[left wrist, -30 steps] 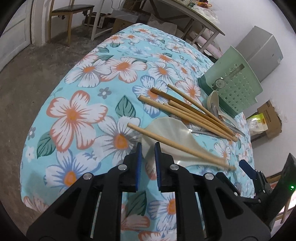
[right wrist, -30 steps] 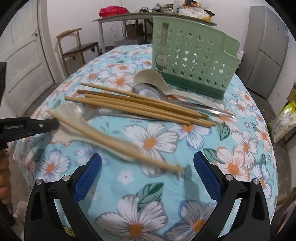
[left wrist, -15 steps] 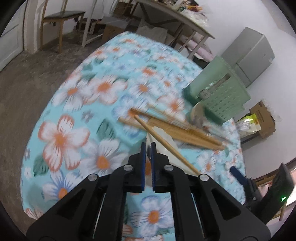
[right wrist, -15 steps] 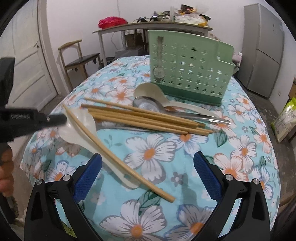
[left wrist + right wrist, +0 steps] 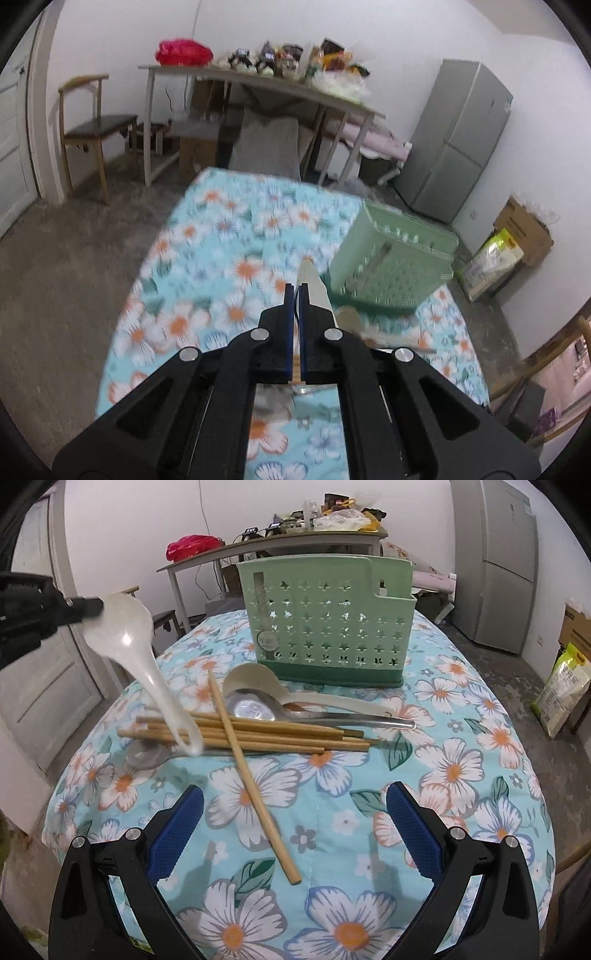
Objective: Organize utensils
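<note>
My left gripper [image 5: 295,291] is shut on a white plastic spoon [image 5: 129,638] and holds it in the air by the bowl, handle hanging down toward the pile; in the left wrist view the spoon [image 5: 314,288] pokes out past the jaws. The left gripper [image 5: 88,605] shows at the left of the right wrist view. A green perforated utensil holder [image 5: 325,624] stands on the floral table [image 5: 461,768]; it also shows in the left wrist view [image 5: 391,273]. Wooden chopsticks [image 5: 258,734], a cream spoon [image 5: 251,679] and metal spoons [image 5: 258,709] lie before it. One chopstick [image 5: 251,775] lies crosswise. My right gripper [image 5: 295,834] is open and empty above the near table.
A grey fridge [image 5: 495,561] stands at the right. A cluttered side table [image 5: 273,546] and a wooden chair [image 5: 92,129] stand behind. A yellow-green bag [image 5: 561,686] and a cardboard box sit on the floor at the right. A door [image 5: 44,672] is at the left.
My left gripper has lifted the white spoon off the table and swung up toward the holder. The chopstick that lay on the spoon has slid off and lies crosswise on the pile.
</note>
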### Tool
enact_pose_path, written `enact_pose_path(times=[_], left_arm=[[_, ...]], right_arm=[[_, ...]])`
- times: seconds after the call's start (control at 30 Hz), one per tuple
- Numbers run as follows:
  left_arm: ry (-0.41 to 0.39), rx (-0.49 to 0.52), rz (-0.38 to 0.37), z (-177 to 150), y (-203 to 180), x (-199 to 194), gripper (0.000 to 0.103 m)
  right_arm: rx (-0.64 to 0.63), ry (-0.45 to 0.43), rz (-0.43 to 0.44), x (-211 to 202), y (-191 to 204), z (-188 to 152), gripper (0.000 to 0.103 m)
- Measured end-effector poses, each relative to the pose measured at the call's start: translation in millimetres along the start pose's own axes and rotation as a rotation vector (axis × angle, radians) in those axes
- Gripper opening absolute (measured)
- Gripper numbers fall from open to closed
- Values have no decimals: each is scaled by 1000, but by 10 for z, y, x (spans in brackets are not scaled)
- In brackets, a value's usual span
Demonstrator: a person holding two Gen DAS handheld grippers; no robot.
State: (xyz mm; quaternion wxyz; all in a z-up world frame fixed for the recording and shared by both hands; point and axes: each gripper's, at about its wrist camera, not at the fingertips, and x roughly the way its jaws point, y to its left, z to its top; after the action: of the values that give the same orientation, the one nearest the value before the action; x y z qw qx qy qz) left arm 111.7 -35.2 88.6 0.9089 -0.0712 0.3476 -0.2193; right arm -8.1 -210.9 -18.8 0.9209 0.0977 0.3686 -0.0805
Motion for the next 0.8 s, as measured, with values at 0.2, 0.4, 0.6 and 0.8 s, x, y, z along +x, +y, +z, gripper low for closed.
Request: enact_pose_path(times=[0.2, 0.4, 0.6, 0.8], left_arm=[[-136, -67, 53, 146, 328, -381, 1], [-176, -187, 122, 73, 824, -564, 1], [-175, -256, 136, 19, 1169, -591, 1], [-190, -288, 115, 43, 1376, -576, 1]], right_arm=[[-137, -72, 59, -99, 296, 71, 82], [-446, -49, 90, 160, 1067, -32, 54], [-721, -35, -1, 462, 1672, -254, 35], [-835, -33, -123, 649, 1932, -305, 22]])
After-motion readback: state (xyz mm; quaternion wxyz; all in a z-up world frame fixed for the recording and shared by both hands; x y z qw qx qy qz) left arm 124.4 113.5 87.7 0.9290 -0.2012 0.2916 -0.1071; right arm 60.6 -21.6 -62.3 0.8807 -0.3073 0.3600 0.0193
